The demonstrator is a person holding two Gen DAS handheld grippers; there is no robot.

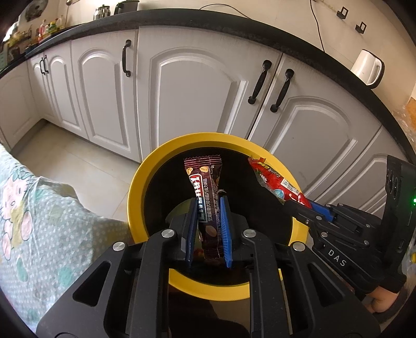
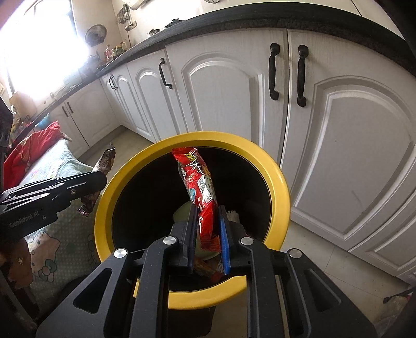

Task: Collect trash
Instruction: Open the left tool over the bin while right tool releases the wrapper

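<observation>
Brown glossy foil, crimped at its serrated top edge, stands nearly upright between the blue ribbed pads of the left gripper (image 1: 207, 228), which is pinched onto this chocolate bar wrapper (image 1: 206, 192); white block lettering on a blue band runs along its length, beside printed peanuts and a line of Chinese characters too small to make out. It hangs over the dark mouth of the trash bin (image 1: 135, 197), a round container with a broad, smooth yellow plastic rim. From the right, the right gripper (image 1: 303, 205) reaches in over the same rim, its black body printed "DAS", and it is clamped on the end of a crinkled red snack packet (image 1: 275, 182) with a white label patch. In the right wrist view that red snack packet (image 2: 201, 187) rises slanted from the pressed-together fingers of the right gripper (image 2: 208, 234), yellow characters near its top, over the bin's black interior, where pale rubbish lies low down. The left gripper (image 2: 101, 179) shows at the left edge, marked "GenRobot.AI", with the brown wrapper (image 2: 105, 161) sticking out above and below it, beside the yellow rim (image 2: 280, 182). White panelled cabinet doors (image 1: 197, 91) with black curved handles stand behind, under a dark speckled countertop (image 1: 234, 24). A soft cloth (image 1: 39, 208) with pale dots and cartoon cat prints lies to the left.
</observation>
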